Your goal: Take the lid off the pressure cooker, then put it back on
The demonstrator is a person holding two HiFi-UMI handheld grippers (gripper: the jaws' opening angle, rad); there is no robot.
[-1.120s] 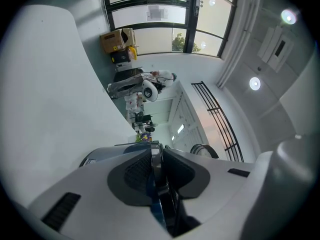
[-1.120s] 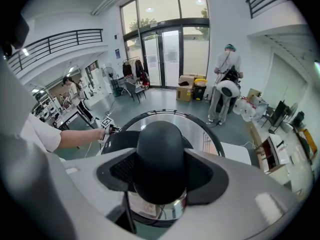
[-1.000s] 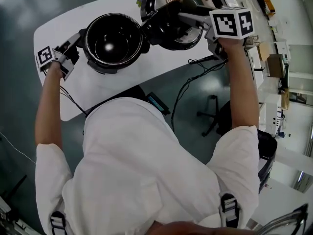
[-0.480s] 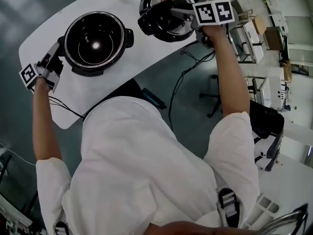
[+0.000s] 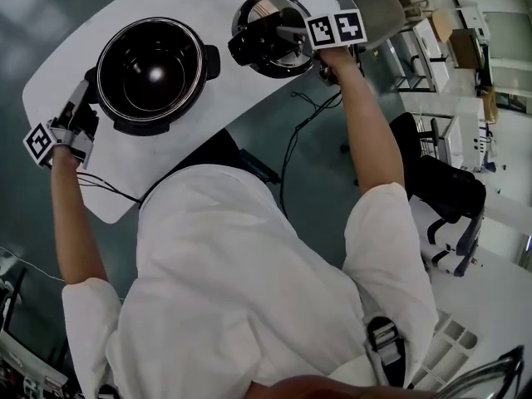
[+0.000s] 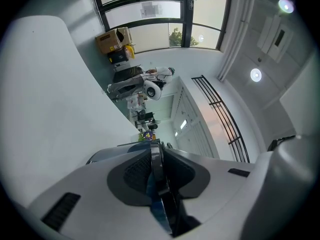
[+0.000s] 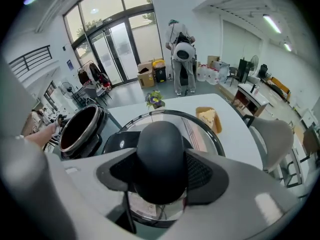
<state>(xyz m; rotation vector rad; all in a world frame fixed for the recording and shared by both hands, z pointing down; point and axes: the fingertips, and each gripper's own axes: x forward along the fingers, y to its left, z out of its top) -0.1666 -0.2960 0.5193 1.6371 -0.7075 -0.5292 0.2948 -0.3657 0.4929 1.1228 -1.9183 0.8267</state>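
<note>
Head view, from above: an open pressure cooker [image 5: 145,123] stands on a white table [image 5: 224,98], its dark inner pot bare and catching one highlight. The left gripper [image 5: 83,105] lies at the cooker's left flank, its marker cube toward the table edge. In the left gripper view this gripper [image 6: 156,149] has its jaws drawn almost together, pinching a thin dark edge [image 6: 158,164]; the head view places that edge at the cooker's left side handle [image 5: 91,96]. The lid [image 5: 262,11] is off the pot and sits to its right, well apart from the rim, above the far part of the table; whether it rests on the tabletop cannot be told. The right gripper [image 5: 278,33] reaches over the lid from the right. In the right gripper view its jaws [image 7: 160,159] stand partly spread, both pads pressed against the lid's rounded black knob [image 7: 160,149], with the shiny disc and dark rim of the lid [image 7: 202,134] below. Beyond the lid stand a small pot of flowers [image 7: 156,99] and a tan object [image 7: 207,116]; a person [image 7: 181,74] stands in the background.
</note>
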